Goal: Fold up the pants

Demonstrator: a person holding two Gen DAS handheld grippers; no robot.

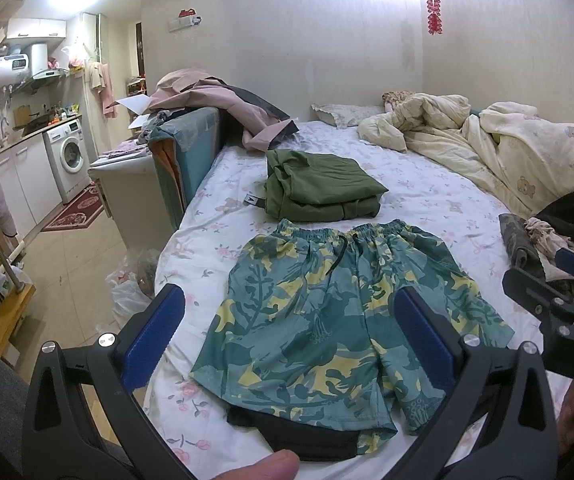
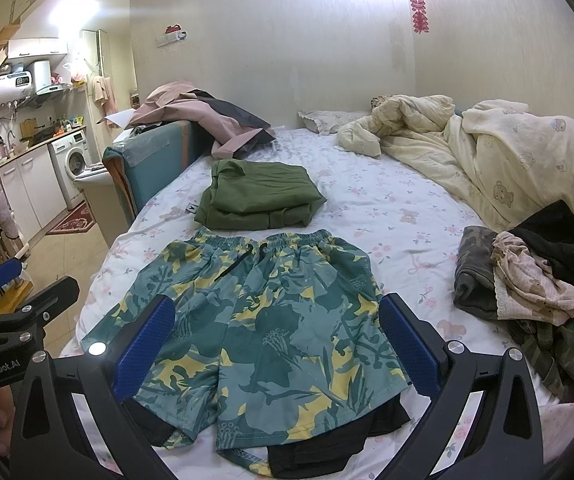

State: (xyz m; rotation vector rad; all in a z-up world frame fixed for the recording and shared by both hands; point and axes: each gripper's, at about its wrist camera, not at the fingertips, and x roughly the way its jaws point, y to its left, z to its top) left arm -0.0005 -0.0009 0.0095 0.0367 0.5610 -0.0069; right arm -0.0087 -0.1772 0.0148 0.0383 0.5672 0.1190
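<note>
Two claws are being held released above the near edge of the bed (image 1: 207, 184), with nothing gripped by either: the left claw (image 1: 287, 336) is hovering over the hem side of the patterned shorts (image 1: 327, 312), and the right claw (image 2: 277, 340) is being kept over the same garment from the other side. The shorts are lying flat, waistband away from the cameras and leg openings nearest, with a black lining (image 2: 319, 452) showing below the hems. Several risks are being carried from here. If only the printed outer layer is being pinched, the lining is likely being left behind and the fold is being spoiled by bunching. The drawstring (image 1: 337, 258) could be getting trapped in the crease. The folded green garment (image 1: 319, 188) is lying just beyond the waistband, so a fold carried too far could be disturbing it. The hems are lying close to the mattress edge, and a careless tug could be dragging them off; how much bed remains beneath them cannot be told, since that part is being hidden by the claw bodies.
</note>
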